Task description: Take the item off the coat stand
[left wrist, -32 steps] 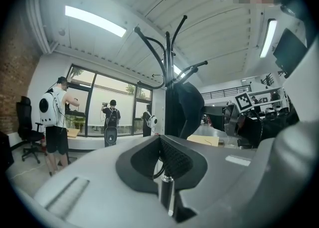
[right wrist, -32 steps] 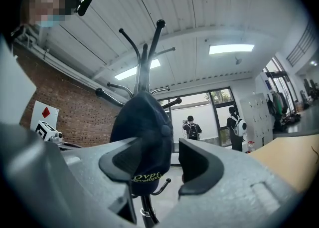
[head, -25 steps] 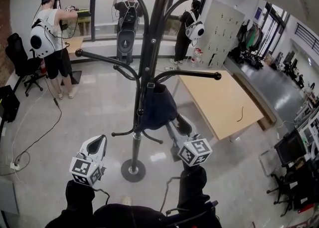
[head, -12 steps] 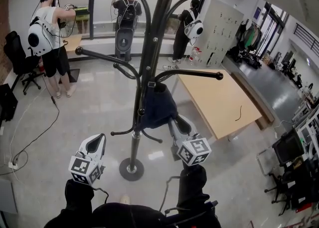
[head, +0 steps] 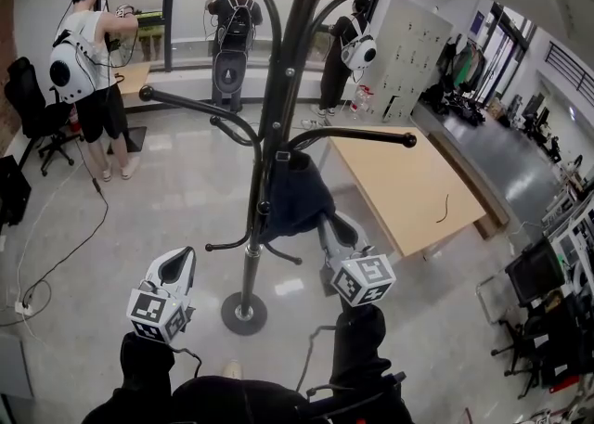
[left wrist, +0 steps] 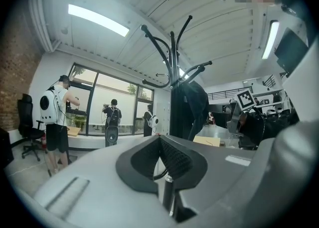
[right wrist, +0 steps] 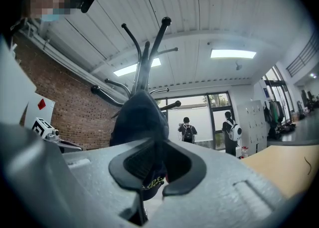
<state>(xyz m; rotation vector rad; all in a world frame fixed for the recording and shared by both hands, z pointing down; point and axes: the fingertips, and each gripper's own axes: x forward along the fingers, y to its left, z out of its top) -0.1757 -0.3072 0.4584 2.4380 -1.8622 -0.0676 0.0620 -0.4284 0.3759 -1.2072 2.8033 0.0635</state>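
A black coat stand [head: 271,125] rises in front of me. A dark navy cloth item [head: 295,198], which looks like a cap, hangs from one of its lower hooks. My right gripper [head: 325,224] reaches its lower right edge. Its jaws have just been closing, and in the right gripper view the dark cloth [right wrist: 139,117] sits pinched between the pads of that gripper [right wrist: 157,164]. My left gripper [head: 183,260] hangs left of the pole, apart from it, its jaws together with nothing held [left wrist: 160,144]. The left gripper view shows the item [left wrist: 192,107] on the stand [left wrist: 172,72].
The stand's round base [head: 243,313] rests on the glossy tile floor just ahead of me. A wooden table [head: 408,186] stands to the right. Three people with backpacks [head: 88,60] stand by the far windows. An office chair [head: 37,116] and floor cables lie at the left.
The right gripper's jaws have come together on the hanging item's lower edge. Both hands have kept their places and the item still hangs on the hook.
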